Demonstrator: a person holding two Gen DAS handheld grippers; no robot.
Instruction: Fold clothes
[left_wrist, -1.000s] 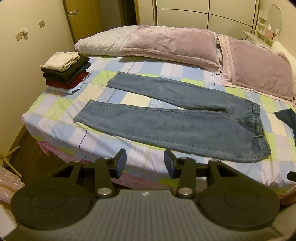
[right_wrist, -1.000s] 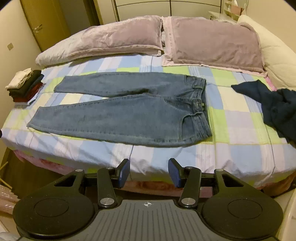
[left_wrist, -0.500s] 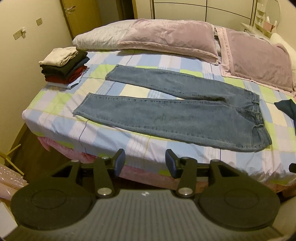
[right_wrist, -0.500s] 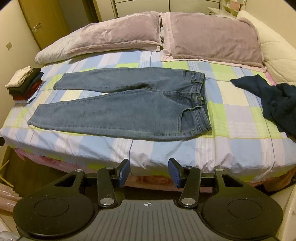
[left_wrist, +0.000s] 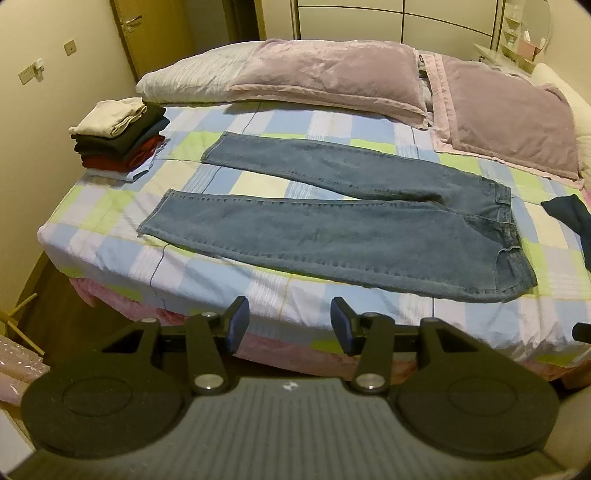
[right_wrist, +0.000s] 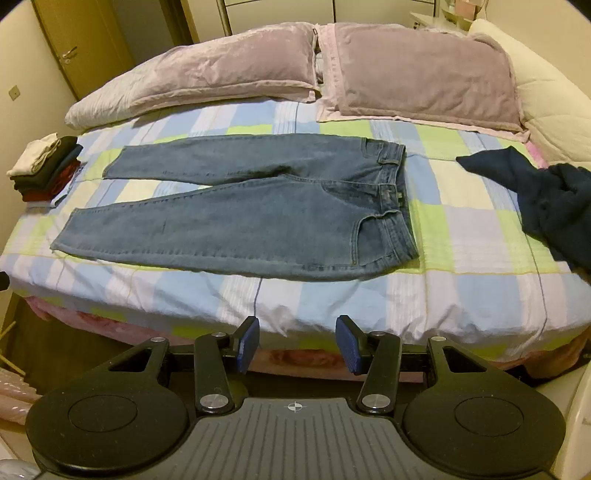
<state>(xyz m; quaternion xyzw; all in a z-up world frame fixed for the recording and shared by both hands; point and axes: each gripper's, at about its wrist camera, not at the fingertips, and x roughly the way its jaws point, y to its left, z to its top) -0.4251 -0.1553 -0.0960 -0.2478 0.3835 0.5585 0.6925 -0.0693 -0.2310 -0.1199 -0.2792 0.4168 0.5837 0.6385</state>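
Jeans (left_wrist: 332, 221) lie flat on the bed (left_wrist: 110, 206) — both grippers, left (left_wrist: 288, 325) and right (right_wrist: 297, 345), hang released, grasping nothing.

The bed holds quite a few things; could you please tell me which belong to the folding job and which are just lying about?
Job:
jeans, spread flat
dark garment, unfolded
folded stack
left gripper and right gripper, both open

Lying about:
pillows
bedsheet
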